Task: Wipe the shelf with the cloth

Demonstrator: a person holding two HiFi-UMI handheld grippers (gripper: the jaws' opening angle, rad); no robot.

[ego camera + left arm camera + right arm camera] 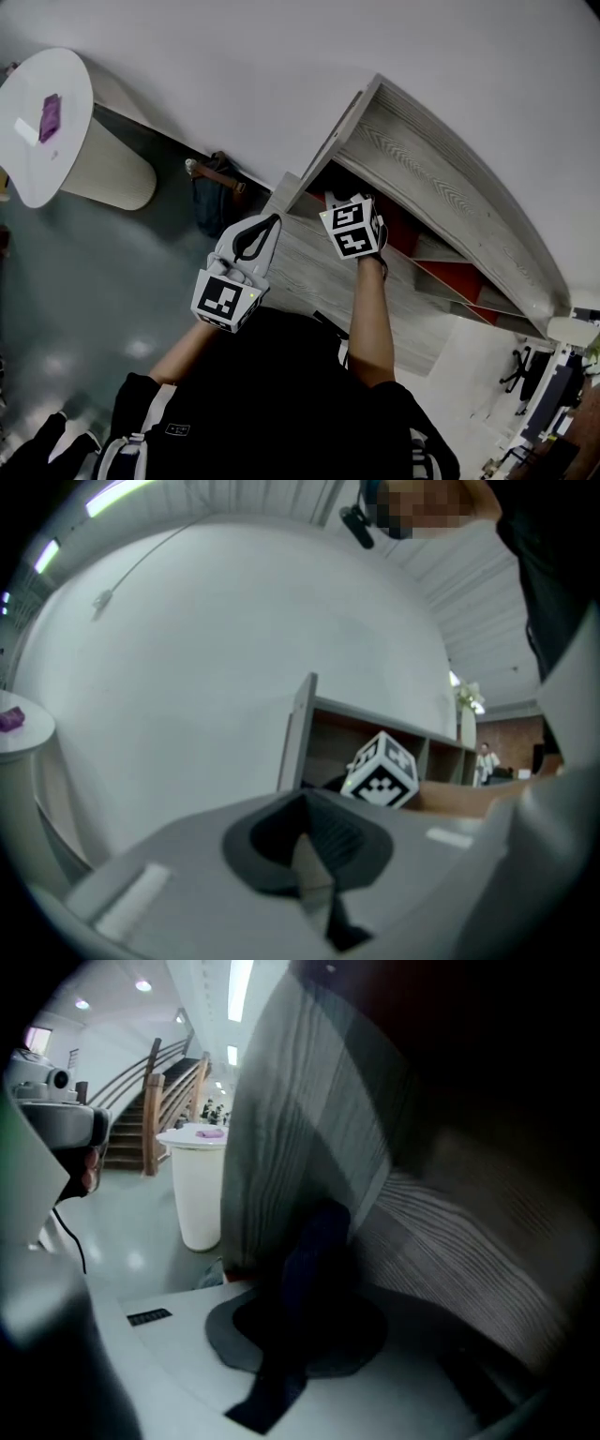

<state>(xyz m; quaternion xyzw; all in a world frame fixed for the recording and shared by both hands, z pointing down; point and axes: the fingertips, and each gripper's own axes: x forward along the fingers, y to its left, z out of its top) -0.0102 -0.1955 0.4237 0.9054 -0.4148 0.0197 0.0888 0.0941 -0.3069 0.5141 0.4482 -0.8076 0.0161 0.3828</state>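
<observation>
White wall, grey-green floor, and a grey wood-grain shelf with red back panels running along the wall. Right tool is reaching into the end compartment, jaws clamped on a dark blue cloth. The cloth sits at the inner corner where the shelf's upright side panel meets the board, pressed against or just off the wood; can't tell which. Left tool hangs just outside the shelf's end edge, jaws together, nothing in them.

Risks, as I judge them:
- Only a narrow bunch of cloth sticks out past the jaws, so dragging it along the grain could pull it loose or fold it back.
- With so little cloth forward, hard tool parts may scrape the board instead of wiping it.
- The corner is tight, and a sideways stroke could knock the tool body into the side panel.
- The idle left tool is close to the end edge and could bump it.
- A bag on the floor by the shelf's end could catch a foot.
</observation>
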